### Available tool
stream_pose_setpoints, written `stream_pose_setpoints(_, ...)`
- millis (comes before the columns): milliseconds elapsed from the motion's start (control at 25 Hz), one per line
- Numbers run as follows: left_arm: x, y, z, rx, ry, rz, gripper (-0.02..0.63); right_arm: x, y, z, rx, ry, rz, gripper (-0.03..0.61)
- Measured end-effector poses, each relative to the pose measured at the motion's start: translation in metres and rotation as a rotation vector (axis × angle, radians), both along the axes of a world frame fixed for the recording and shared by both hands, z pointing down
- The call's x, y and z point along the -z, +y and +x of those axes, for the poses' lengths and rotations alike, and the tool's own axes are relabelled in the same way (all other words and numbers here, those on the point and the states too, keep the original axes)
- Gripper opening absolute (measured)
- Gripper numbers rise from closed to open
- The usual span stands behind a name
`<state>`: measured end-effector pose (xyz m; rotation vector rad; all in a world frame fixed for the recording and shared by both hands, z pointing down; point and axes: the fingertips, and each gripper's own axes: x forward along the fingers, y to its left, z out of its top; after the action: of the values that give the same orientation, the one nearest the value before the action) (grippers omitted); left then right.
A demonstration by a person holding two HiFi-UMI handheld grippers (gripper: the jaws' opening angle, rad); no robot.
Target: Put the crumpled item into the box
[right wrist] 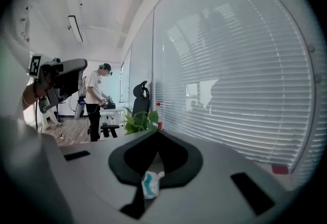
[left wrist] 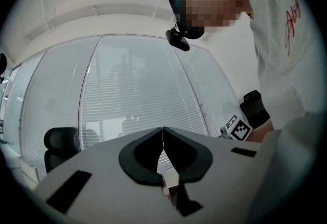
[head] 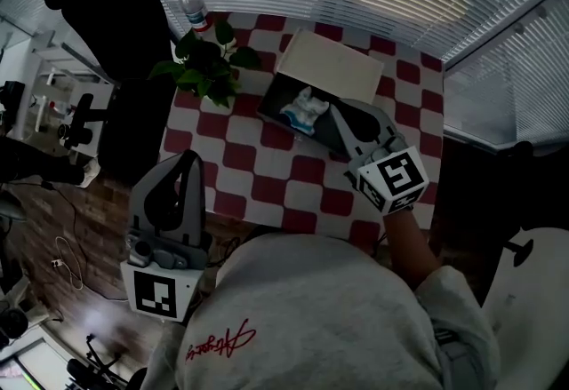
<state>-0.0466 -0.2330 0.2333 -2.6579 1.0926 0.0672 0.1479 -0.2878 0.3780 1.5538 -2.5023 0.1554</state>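
Wad (head: 302,109) lies inside box (head: 271,104), just beside nearer right gripper (head: 338,113), jaws together and empty; left gripper (head: 191,157) likewise closed, well apart.

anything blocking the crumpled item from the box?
Nothing visible. The crumpled item already lies inside the open box; the right gripper, shut, hangs just beside it.

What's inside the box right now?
The crumpled item, white with blue, lies inside the open box. The right gripper covers the box's right part, so anything there cannot be seen.
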Motion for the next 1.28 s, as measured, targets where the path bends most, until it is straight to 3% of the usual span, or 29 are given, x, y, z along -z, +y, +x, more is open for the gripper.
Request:
stream_pose_setpoints(280, 0.001, -0.001, 0.013, -0.031, 0.007, 0.005, 0.017, 0.029, 0.016, 0.013, -0.030, -0.043, 0.083, 0.011)
stream_pose_setpoints(760, -0.001, 0.001, 0.043, -0.084, 0.006, 0.001, 0.017, 0.053, 0.042, 0.034, -0.068, -0.064, 0.145, 0.011)
stream_pose_setpoints(1280, -0.010, 0.015, 0.076, -0.079, 0.013, -0.008, 0.017, 0.066, 0.064, 0.052, -0.024, -0.104, 0.188, 0.011)
